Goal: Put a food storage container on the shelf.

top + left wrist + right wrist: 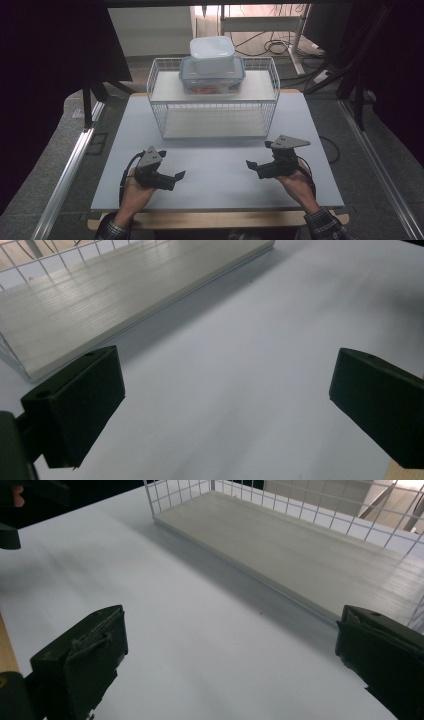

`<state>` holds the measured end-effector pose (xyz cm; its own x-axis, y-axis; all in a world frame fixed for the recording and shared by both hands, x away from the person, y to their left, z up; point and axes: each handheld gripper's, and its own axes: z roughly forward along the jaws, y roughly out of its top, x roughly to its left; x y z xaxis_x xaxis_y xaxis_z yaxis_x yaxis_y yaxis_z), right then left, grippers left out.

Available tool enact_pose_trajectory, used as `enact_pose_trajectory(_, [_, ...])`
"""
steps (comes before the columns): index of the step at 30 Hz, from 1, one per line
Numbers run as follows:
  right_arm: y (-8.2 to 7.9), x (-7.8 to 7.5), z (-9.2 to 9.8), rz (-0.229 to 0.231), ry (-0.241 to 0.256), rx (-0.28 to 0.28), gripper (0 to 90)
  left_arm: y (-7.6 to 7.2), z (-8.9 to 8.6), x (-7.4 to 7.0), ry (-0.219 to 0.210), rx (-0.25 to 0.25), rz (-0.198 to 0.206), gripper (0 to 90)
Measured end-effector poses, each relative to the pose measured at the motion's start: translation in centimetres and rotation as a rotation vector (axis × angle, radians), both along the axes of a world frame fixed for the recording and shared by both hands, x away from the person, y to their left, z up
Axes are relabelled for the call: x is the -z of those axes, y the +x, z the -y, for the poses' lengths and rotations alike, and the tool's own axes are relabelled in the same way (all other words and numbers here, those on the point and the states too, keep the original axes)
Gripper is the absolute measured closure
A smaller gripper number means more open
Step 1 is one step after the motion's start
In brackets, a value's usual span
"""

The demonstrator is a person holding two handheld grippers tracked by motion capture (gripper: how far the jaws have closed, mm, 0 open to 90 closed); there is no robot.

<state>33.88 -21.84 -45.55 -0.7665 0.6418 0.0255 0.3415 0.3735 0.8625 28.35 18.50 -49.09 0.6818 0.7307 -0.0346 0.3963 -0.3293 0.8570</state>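
White tabletop (215, 165), dim lab behind. Left gripper (175, 176) and right gripper (252, 165) rest near front edge, jaws wide apart, empty. Blue-rimmed clear plastic container (212, 76) with white lidded tub (212, 50) stacked on it sits on top shelf of white wire rack (160, 107) at back edge. Risk: grabbing lower box tips loose upper tub off.

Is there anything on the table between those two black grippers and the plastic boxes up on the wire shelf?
Nothing visible. The white table is bare between the left gripper, the right gripper and the wire shelf. The stacked boxes sit on its top level, open from above.
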Motion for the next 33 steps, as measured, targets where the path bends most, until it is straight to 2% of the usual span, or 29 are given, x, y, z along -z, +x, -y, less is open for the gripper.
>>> enact_pose_trajectory(7, [-0.5,0.8,1.0,0.0,-0.006,0.017,0.3,-0.5,-0.3,0.9,0.01,-0.012,-0.009,0.6])
enact_pose_trajectory(18, [-1.1,2.0,2.5,-0.028,-0.018,0.049,0.5,-0.9,-0.4,2.1,0.047,-0.022,-0.034,0.0])
enact_pose_trajectory(33, [-1.4,4.3,3.4,-0.09,-0.059,0.062,0.5,-0.7,0.0,3.8,0.134,-0.008,-0.094,0.0])
